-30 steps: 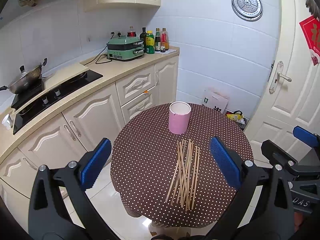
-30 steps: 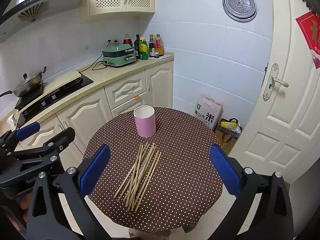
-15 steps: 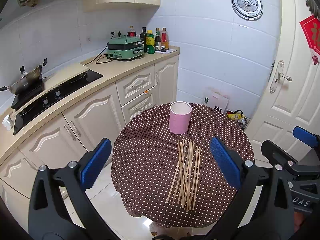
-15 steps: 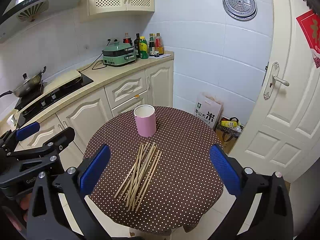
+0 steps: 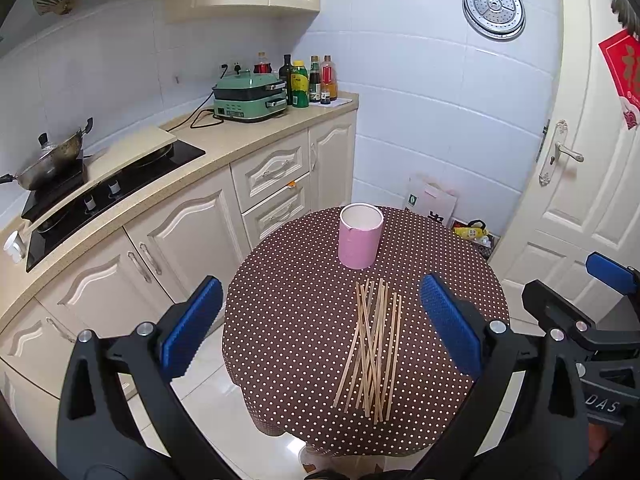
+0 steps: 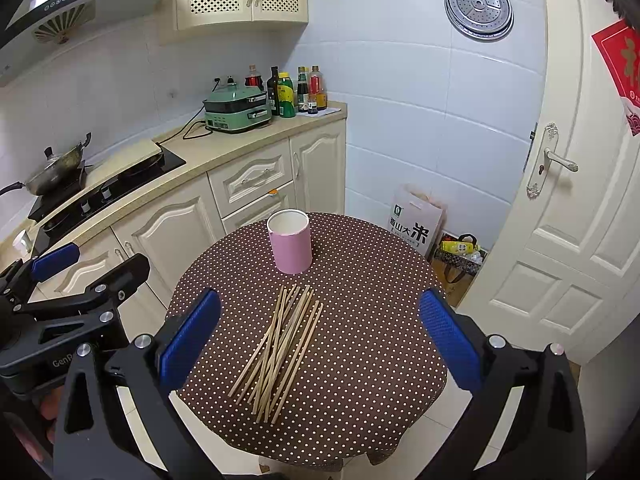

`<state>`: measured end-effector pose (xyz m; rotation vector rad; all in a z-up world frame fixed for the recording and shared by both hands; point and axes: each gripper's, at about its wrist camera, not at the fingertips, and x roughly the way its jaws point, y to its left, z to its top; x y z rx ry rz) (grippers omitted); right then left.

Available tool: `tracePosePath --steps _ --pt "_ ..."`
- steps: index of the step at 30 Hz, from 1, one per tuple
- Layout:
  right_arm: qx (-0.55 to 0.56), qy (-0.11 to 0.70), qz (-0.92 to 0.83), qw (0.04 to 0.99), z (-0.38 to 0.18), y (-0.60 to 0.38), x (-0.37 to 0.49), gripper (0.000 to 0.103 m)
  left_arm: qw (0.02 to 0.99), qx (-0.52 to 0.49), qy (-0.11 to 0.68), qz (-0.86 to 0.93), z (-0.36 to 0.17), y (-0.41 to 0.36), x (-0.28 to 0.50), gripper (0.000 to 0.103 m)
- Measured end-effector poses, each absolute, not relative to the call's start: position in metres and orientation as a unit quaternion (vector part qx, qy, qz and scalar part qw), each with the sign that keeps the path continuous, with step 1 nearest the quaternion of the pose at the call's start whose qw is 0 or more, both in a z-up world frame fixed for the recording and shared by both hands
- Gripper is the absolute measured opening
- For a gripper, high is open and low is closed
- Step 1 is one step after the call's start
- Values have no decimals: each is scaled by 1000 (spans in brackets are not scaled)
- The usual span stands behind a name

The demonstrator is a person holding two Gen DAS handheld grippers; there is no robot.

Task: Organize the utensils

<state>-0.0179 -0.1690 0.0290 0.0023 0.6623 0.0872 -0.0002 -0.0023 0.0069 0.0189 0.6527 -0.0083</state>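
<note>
Round surface [image 6: 360,360] under brown dotted cloth. Pink cup [image 6: 290,242], upright, mouth up, toward far edge. Loose pile of wooden chopsticks [image 6: 280,344], flat and crossing, just nearer than the cup, apart from it. Left gripper [image 5: 320,328]: jaws wide apart, holding nothing, above surface. Right gripper [image 6: 320,336]: same.
</note>
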Motion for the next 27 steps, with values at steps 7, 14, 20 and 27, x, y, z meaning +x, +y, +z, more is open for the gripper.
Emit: tracePosePath --steps 7,14,20,27 --pt "3 325 40 945 29 -167 -20 96 947 11 320 -6 6 -2 -1 97" --pt "5 328 41 944 28 -166 -20 96 947 12 322 -6 5 0 -2 97" --pt "5 332 41 943 26 -165 -19 96 945 10 325 -7 4 1 -3 97" --pt "7 347 37 937 22 -163 -17 96 940 8 341 -12 -1 5 4 97"
